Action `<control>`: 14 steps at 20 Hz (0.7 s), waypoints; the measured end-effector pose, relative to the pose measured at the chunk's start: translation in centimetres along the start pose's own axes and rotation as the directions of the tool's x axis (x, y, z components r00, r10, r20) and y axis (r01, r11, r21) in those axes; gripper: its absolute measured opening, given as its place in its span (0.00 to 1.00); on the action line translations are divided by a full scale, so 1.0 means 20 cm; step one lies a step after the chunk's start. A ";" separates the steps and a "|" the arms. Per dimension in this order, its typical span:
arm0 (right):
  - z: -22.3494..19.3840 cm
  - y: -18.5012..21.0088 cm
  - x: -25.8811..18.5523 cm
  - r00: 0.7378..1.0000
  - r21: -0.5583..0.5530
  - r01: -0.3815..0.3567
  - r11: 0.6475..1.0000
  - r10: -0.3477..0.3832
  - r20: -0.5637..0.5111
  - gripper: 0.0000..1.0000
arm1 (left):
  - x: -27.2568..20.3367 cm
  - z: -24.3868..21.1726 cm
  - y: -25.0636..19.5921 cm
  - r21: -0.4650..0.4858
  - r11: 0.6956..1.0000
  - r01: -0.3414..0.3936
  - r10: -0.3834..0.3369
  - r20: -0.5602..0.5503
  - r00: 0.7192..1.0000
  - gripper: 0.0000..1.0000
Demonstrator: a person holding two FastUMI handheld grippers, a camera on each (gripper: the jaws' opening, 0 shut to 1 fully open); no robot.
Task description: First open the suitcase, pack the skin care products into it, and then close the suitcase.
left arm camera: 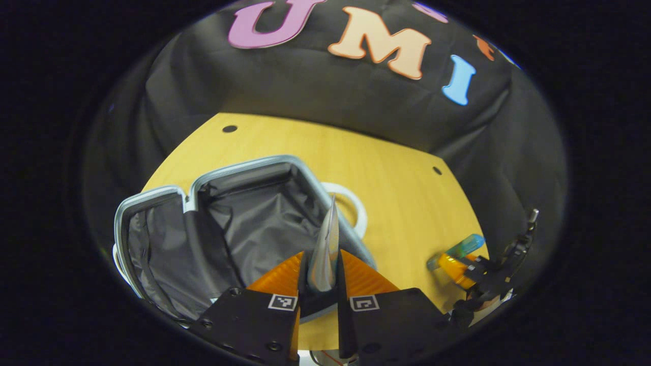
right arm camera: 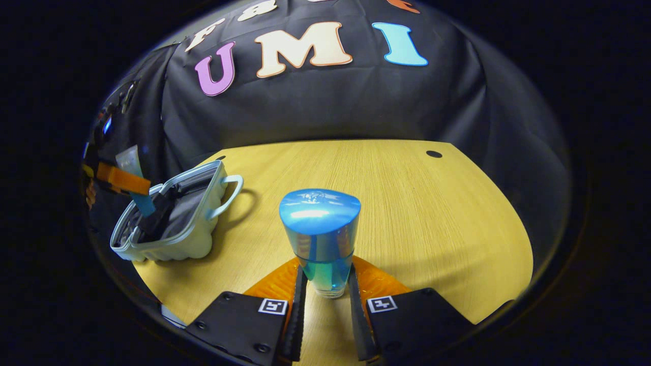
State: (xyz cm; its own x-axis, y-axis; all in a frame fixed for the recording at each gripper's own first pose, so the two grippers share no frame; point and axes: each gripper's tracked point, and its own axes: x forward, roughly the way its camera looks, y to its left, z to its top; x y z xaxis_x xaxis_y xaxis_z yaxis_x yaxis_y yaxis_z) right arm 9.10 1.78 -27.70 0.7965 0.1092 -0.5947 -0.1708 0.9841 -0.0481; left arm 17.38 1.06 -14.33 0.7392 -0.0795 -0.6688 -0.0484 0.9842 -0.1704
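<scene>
wooden table [right arm camera: 432,213]; suitcase [left arm camera: 229,223] open at lower left. left gripper [left arm camera: 321,274] pinches a sachet [left arm camera: 326,244], right gripper [right arm camera: 325,284] clamps a bottle [right arm camera: 320,229]. advise lowering the sachet well inside the lining before release.

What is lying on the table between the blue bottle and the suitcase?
Nothing: in the right gripper view, bare table separates the blue bottle from the suitcase.

One open suitcase [right arm camera: 173,231], two skin care items — a blue-capped bottle [right arm camera: 320,239] and a flat sachet [left arm camera: 325,249] — one table [right arm camera: 432,213].
</scene>
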 end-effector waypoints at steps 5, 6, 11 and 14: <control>0.17 0.19 -0.11 0.998 0.010 -0.059 0.998 0.059 0.034 0.42 | 0.10 -0.20 0.10 -0.025 1.000 0.007 -0.011 -0.176 0.984 0.23; 0.21 0.24 -0.12 0.996 0.008 -0.073 0.997 0.072 0.043 0.42 | 0.12 -0.22 0.11 -0.027 1.000 0.011 -0.016 -0.200 0.980 0.23; 0.36 0.61 -0.19 0.976 0.036 -0.209 0.977 0.206 0.069 0.42 | 0.17 -0.28 0.15 -0.045 0.999 0.022 -0.033 -0.253 0.967 0.25; 0.42 0.82 -0.19 0.957 -0.006 -0.281 0.960 0.280 0.071 0.42 | 0.17 -0.28 0.19 -0.035 0.999 0.021 -0.029 -0.251 0.968 0.29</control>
State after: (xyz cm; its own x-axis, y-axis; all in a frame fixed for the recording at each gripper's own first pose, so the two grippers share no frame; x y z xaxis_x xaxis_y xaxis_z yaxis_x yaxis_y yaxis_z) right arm 8.15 18.73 -19.41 0.7556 0.3903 -0.5260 -0.3912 0.9130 0.1155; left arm 15.93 3.62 -21.40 0.5482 -0.1449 -0.8237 -0.0568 0.9761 -0.2096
